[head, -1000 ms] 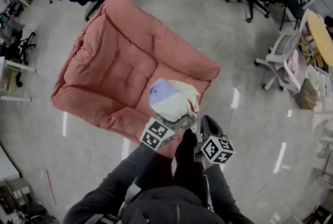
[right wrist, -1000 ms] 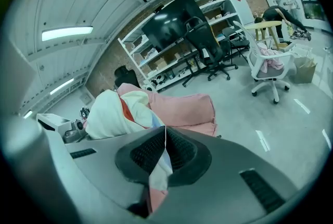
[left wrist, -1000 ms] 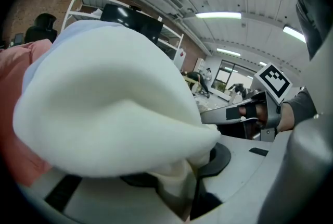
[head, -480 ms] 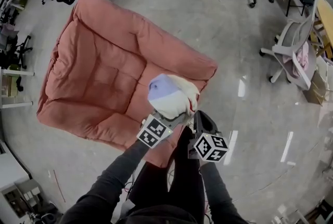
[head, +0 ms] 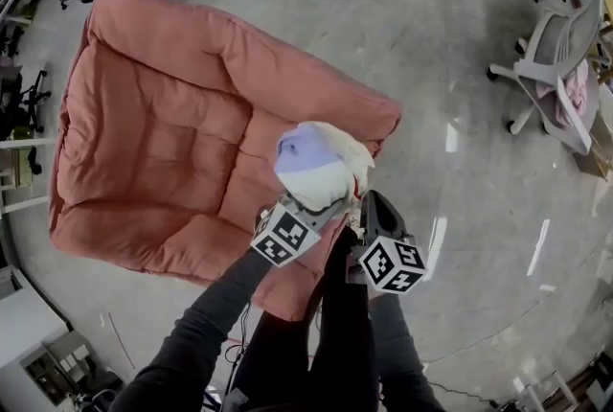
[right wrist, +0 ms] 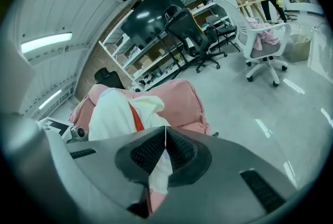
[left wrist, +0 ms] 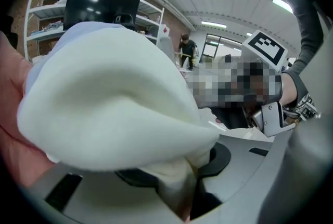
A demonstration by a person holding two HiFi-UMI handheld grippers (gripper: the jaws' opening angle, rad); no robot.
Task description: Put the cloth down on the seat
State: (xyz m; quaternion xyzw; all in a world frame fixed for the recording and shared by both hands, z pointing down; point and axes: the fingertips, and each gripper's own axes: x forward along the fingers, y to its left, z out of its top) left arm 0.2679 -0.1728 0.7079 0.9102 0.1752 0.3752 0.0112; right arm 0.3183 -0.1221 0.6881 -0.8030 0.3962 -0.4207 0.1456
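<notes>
I have the bunched cloth (head: 316,166) pinched in 2 places: my left gripper (head: 308,209) clamps a thick fold, and my right gripper (head: 369,209) is shut on a thin edge. The cloth hangs over the seat's (head: 163,142) near-right corner. If I release here, I judge it could slide off that corner onto the floor (head: 460,65).

The cloth (head: 316,166) hangs over the near right corner of the seat (head: 163,132). The left gripper (head: 305,206) grips its near left side, and the right gripper (head: 370,201) grips it just beside, on the right. An office chair (head: 560,65) stands well apart to the right on the floor (head: 431,46).
</notes>
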